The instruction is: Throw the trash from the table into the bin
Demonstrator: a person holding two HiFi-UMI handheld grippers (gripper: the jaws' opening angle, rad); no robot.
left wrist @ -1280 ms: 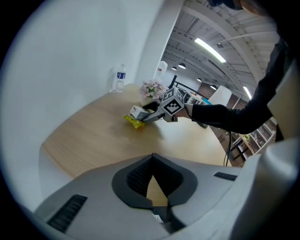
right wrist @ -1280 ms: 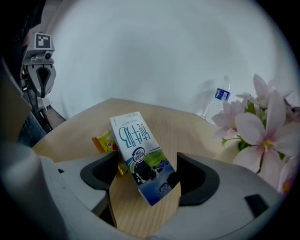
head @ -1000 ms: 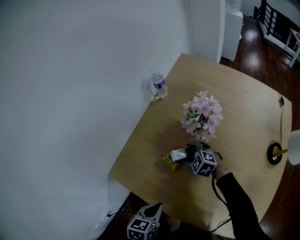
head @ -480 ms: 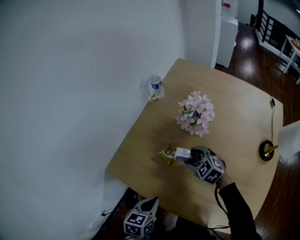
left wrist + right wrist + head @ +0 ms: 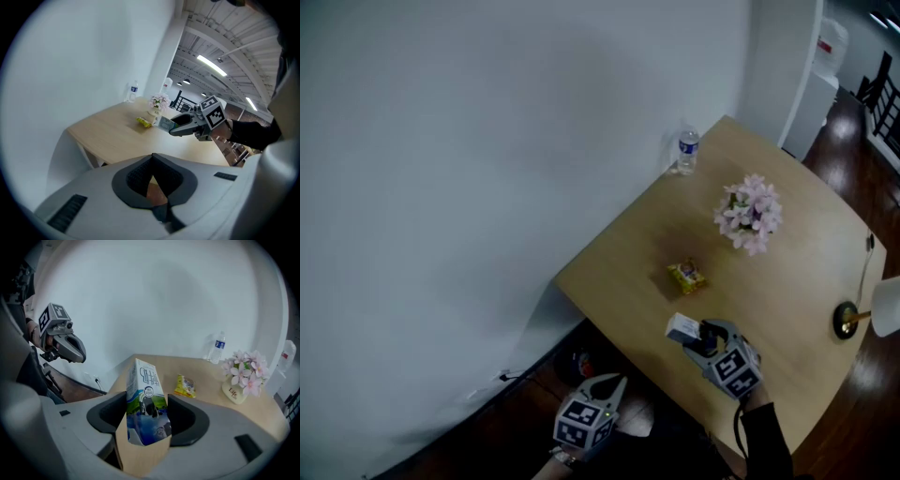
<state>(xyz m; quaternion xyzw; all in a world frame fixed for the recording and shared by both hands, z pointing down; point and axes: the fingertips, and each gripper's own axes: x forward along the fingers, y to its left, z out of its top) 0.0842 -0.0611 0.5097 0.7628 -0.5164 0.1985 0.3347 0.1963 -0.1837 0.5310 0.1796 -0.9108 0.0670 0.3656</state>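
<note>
A white, blue and green milk carton (image 5: 146,394) stands upright between the pads of my right gripper (image 5: 145,430), which is shut on it. In the head view the carton (image 5: 682,327) hangs over the table's near part, held by the right gripper (image 5: 697,337). A yellow snack packet (image 5: 687,276) lies on the wooden table (image 5: 619,272), beyond the carton. My left gripper (image 5: 615,384) hovers low over the floor, off the table's near corner, shut and with nothing in it. No bin shows in any view.
A water bottle (image 5: 687,150) stands at the table's far edge by the white wall. A vase of pink flowers (image 5: 752,214) sits mid-table, and a lamp base (image 5: 847,319) at the right edge. Dark wooden floor (image 5: 534,412) lies below the table's corner.
The right gripper has drawn the carton away from the yellow packet toward the table's near edge and lifted it. The left gripper stays low beside the table; the head view has swung left.
</note>
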